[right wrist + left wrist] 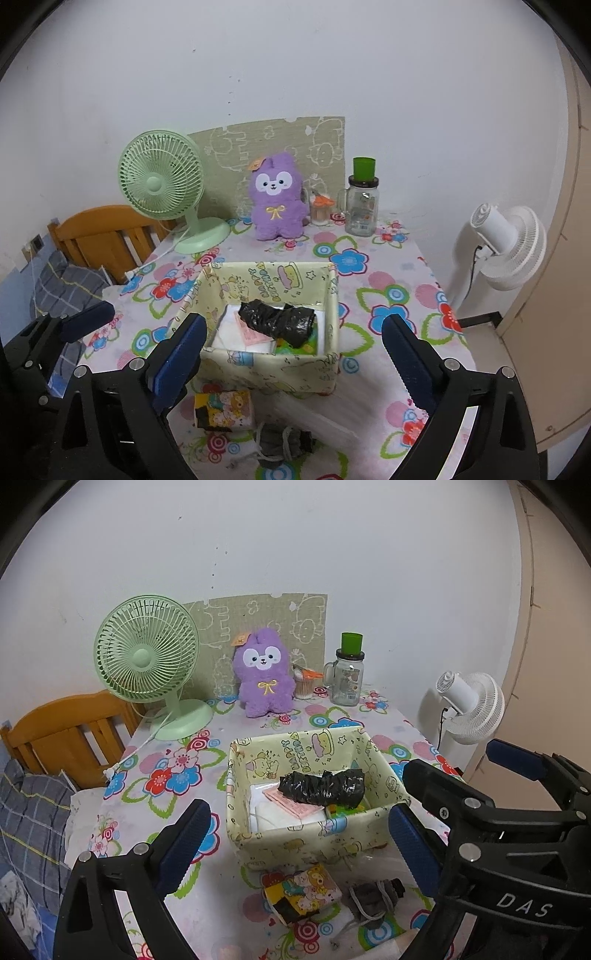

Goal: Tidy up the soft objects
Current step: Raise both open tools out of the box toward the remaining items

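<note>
Both claws hang above the near edge of a worktop (399, 314) covered with a flowered cloth, and each is spread wide with nothing between its blue pads. The left claw (299, 843) frames the front wall of a pale yellow cartoon-print fabric box (295, 843), and the right claw (293, 360) frames the same box from slightly further right. Inside the box lies a crumpled black plastic roll (323, 786), resting on a pink paper slip (291, 805), white folded items and a green-and-yellow packet at the right corner. On the worktop just in front of the box sit two things still outside it: a small pack printed with cartoon bears (301, 891) and, just to its right, a grey drawstring pouch (373, 897). At the far edge a purple plush rabbit (264, 675) sits upright against a patterned green board, with a mint desk fan (147, 661) to its left and a glass jar with a green cap (347, 675) to its right. A white floor fan (506, 247) stands beyond the worktop's right side, and a wooden bed frame (70, 731) shows at the left.
</note>
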Motion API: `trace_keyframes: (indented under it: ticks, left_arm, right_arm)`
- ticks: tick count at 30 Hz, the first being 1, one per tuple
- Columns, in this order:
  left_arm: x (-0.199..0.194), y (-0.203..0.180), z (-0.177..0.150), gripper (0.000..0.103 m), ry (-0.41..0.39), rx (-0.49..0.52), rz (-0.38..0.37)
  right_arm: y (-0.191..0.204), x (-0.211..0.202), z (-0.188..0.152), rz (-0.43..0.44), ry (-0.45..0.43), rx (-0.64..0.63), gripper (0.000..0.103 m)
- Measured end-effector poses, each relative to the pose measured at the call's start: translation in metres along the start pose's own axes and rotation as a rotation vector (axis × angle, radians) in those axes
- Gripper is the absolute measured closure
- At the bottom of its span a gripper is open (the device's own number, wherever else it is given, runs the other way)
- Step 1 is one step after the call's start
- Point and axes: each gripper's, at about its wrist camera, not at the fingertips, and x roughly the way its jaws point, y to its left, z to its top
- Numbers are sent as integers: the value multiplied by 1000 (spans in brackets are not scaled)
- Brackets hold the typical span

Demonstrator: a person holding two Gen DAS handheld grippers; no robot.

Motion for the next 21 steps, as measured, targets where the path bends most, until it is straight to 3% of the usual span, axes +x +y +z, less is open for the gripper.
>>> trace_keyframes:
  ticks: [21]
  left_arm:
    - [-27,-6,-26,4,-11,-17,-2]
  right_arm:
    - [-3,-36,-26,-1,-22,-13,6]
